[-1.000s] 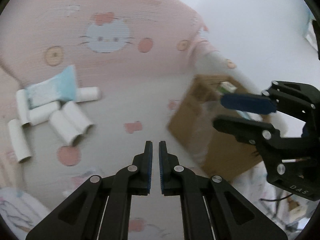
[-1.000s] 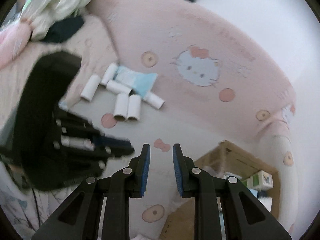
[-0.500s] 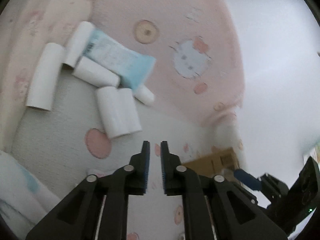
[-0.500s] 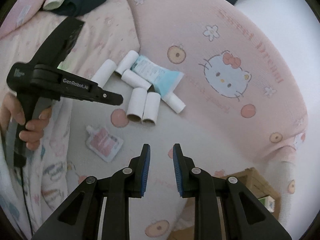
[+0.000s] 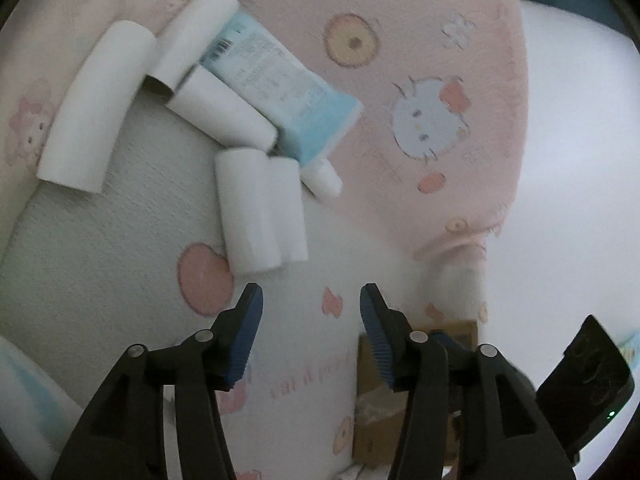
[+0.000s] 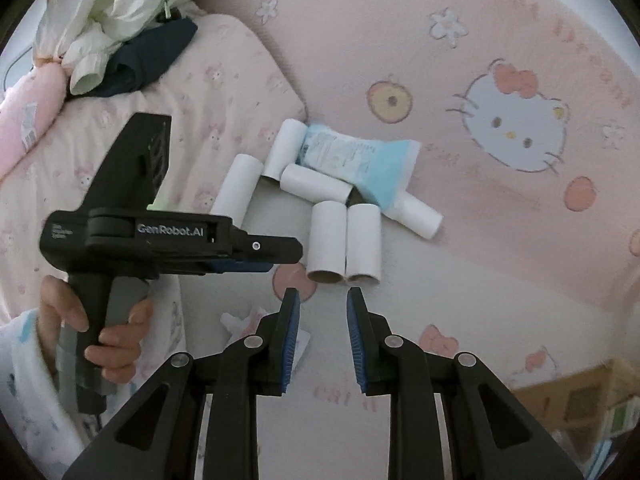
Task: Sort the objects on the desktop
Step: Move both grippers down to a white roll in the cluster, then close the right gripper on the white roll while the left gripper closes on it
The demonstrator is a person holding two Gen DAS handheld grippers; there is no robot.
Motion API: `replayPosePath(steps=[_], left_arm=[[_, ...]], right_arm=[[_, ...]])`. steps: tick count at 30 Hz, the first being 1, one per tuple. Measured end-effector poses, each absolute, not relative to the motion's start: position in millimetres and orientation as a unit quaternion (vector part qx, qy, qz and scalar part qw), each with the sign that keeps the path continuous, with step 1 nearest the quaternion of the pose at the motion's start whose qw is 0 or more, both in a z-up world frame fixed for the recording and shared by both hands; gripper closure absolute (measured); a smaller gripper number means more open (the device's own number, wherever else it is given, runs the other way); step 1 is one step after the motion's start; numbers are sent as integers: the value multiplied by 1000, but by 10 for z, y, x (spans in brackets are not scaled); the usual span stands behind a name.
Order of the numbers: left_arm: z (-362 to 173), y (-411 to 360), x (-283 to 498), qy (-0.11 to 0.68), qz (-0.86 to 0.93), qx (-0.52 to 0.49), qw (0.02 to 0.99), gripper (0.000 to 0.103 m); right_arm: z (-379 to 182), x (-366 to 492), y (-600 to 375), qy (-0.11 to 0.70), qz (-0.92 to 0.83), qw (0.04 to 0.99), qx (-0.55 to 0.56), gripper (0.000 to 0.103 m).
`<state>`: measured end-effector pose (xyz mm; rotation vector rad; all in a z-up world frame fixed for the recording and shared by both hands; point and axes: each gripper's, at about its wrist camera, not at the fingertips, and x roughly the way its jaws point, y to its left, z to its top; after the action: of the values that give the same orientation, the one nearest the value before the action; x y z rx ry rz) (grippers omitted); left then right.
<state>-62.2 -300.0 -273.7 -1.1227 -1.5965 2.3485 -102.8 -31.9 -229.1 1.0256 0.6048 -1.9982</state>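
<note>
Several white cardboard tubes (image 5: 256,212) (image 6: 344,240) lie in a loose pile on a pink Hello Kitty bed cover, with a light blue squeeze tube (image 5: 288,96) (image 6: 360,160) lying across them. My left gripper (image 5: 310,300) is open and empty, its tips just short of the nearest pair of tubes. It also shows from the side in the right wrist view (image 6: 276,256), left of that pair. My right gripper (image 6: 322,304) is open and empty, just in front of the same pair.
A brown cardboard box (image 5: 384,412) (image 6: 580,400) with small items stands at the lower right. A small flat pink sachet (image 6: 248,320) lies near my right gripper. A pillow with crumpled clothes (image 6: 120,20) lies at the far left.
Both grippers have opened from nearly shut. Both have moved closer to the pile of tubes, and the left gripper now sits low beside the nearest pair.
</note>
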Motion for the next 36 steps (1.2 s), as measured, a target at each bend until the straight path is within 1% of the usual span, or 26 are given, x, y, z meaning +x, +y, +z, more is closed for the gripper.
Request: replayPosePath(steps=[2, 3, 6, 8, 10, 13, 17, 20, 22, 25, 27, 28, 36], left_arm=[[-2787, -3059, -655, -535, 761, -364, 35, 46], [-2830, -3096, -683, -545, 755, -363, 31, 45], [-3005, -3224, -772, -593, 721, -357, 36, 45], [-3099, -3291, -796, -623, 700, -347, 39, 45], [-3150, -3344, -807, -635, 694, -338, 28, 45], [-3141, -3353, -831, -624, 704, -338, 19, 45], [-3183, -3327, -889, -614, 703, -358, 12, 45], [-3244, -3321, -940, -608, 701, -373, 2, 45], [-3285, -3336, -960, -606, 701, -376, -8, 45], [-3375, -3367, -997, -612, 695, -376, -19, 47], [-3448, -3375, -1024, -620, 687, -380, -20, 58], [-3483, -3371, -1040, -621, 683, -383, -23, 60], [-3460, -3364, -1009, -609, 696, -380, -29, 62]], right_arm=[[-2396, -1136, -379, 227, -783, 398, 421, 74], [-2471, -1230, -404, 204, -776, 403, 441, 71], [-2666, -1506, -408, 123, -761, 399, 496, 71], [-2764, -1648, -432, 101, -765, 384, 507, 71], [-2818, -1721, -505, 115, -772, 372, 502, 71], [-2882, -1776, -633, 140, -773, 367, 498, 71], [-2980, -1747, -863, 185, -763, 387, 483, 71], [-3147, -1773, -976, 203, -752, 390, 490, 71], [-3259, -1840, -1000, 196, -748, 384, 504, 71], [-3438, -1965, -981, 164, -740, 370, 537, 70], [-3491, -2006, -960, 142, -736, 377, 545, 67], [-3504, -2017, -956, 137, -735, 377, 547, 66], [-3546, -2051, -1014, 140, -730, 374, 555, 63]])
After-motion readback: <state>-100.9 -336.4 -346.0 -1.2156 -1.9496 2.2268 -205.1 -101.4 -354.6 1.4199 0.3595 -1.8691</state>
